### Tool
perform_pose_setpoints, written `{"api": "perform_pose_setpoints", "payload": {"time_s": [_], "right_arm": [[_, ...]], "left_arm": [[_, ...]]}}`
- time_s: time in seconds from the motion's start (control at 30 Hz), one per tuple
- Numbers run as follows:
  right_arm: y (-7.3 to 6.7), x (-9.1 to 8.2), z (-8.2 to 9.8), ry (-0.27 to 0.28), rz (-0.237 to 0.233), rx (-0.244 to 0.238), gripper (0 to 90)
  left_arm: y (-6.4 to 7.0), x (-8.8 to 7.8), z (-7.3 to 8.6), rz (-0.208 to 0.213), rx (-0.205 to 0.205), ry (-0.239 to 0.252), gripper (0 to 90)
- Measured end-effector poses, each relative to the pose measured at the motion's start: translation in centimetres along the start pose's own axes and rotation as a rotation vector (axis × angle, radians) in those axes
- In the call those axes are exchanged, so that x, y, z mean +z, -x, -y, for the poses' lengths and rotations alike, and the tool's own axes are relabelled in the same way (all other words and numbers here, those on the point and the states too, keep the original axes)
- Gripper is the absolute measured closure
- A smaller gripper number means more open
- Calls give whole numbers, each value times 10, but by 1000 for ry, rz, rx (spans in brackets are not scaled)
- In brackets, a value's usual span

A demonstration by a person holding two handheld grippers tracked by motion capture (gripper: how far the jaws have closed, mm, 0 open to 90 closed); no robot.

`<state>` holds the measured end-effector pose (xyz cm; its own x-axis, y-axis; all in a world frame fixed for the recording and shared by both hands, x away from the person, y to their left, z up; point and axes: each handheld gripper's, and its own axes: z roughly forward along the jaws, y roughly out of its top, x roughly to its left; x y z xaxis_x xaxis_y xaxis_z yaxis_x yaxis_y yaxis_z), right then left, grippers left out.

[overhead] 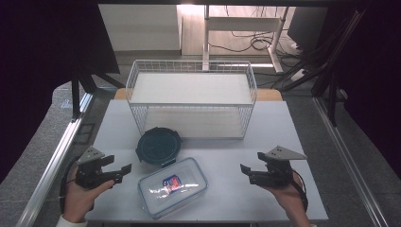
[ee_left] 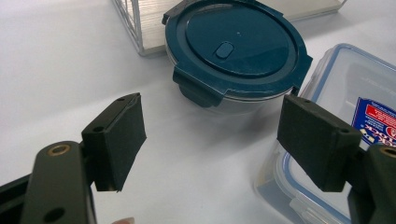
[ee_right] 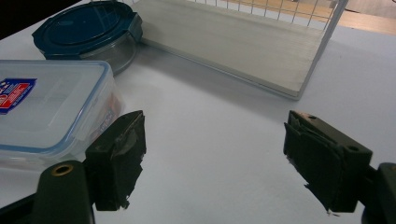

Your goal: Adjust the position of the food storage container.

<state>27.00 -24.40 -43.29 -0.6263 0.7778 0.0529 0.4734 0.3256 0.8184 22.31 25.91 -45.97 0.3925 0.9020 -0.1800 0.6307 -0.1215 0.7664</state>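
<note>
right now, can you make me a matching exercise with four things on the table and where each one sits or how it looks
Things:
1. round container
2. rectangular box
3. wire rack
4. right tongs

Descriptions:
A. white, at the far side of the table
B. clear, with a red and blue label on its lid
C. open, holding nothing
D. dark blue lid, just in front of the rack

Pairs: 1-D, 2-B, 3-A, 4-C

I've got a dark teal round container (overhead: 158, 146) here. The rectangular box (overhead: 173, 187) is clear, blue-trimmed, red-and-blue label; wire rack (overhead: 191, 97) is white.
</note>
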Motion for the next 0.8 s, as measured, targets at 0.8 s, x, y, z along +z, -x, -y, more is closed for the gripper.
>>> {"api": "perform_pose_setpoints", "payload": {"time_s": [0.8], "right_arm": [[7,5,5,-67,34,33,223]], "left_arm": [[3,-9,0,36,-20,0,313]]}}
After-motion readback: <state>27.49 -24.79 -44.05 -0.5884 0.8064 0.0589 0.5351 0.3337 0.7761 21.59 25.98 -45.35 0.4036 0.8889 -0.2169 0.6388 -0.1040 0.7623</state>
